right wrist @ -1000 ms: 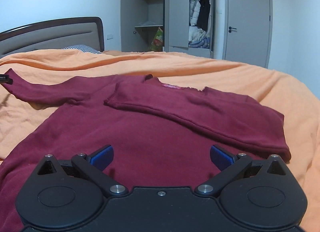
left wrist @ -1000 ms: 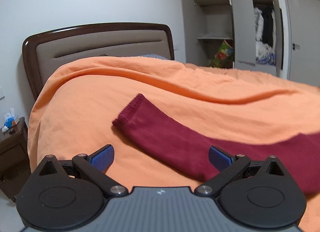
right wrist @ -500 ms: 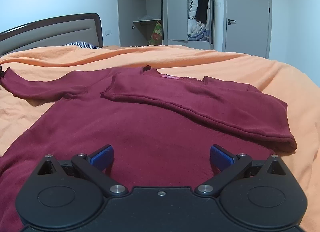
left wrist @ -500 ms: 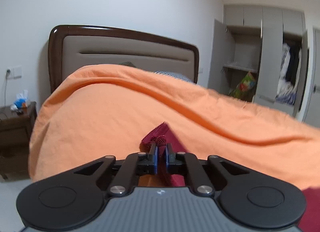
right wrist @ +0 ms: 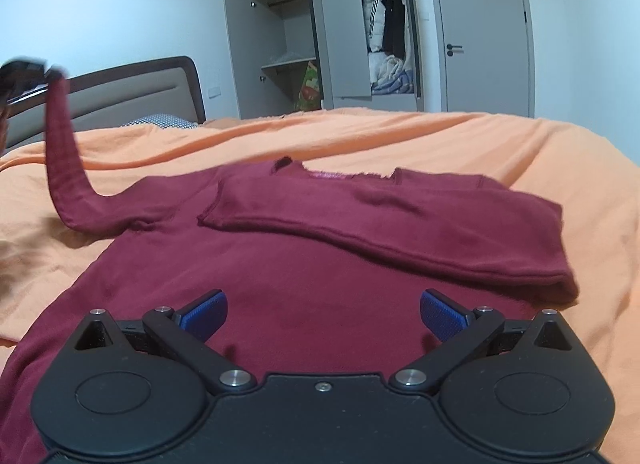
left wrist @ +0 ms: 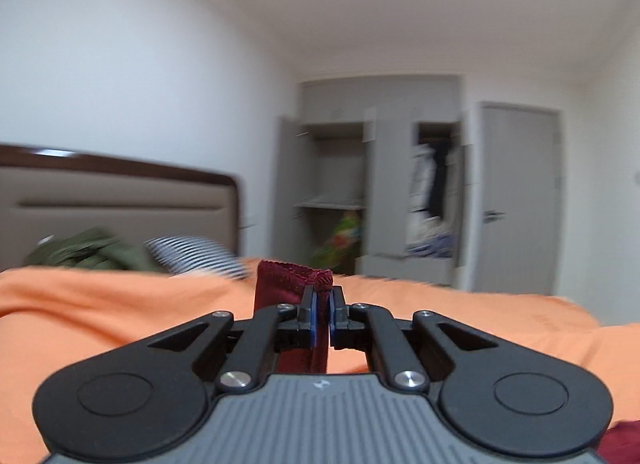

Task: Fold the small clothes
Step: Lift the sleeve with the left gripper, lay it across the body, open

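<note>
The left gripper, open over the flat sleeve a second ago, has since clamped the cuff; it has lifted that sleeve high above the orange bedspread.

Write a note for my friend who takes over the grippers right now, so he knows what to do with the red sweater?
Left gripper: shut on the cuff of the maroon sweater's left sleeve, held up off the orange bedspread.
Right gripper: open, holding nothing, just above the sweater's lower body.
Sweater: lies flat on the bedspread, neck toward the wardrobe.
Done: right sleeve already folded across the chest.
Left: probably lay the lifted sleeve across the chest too, then fold the body up.
</note>
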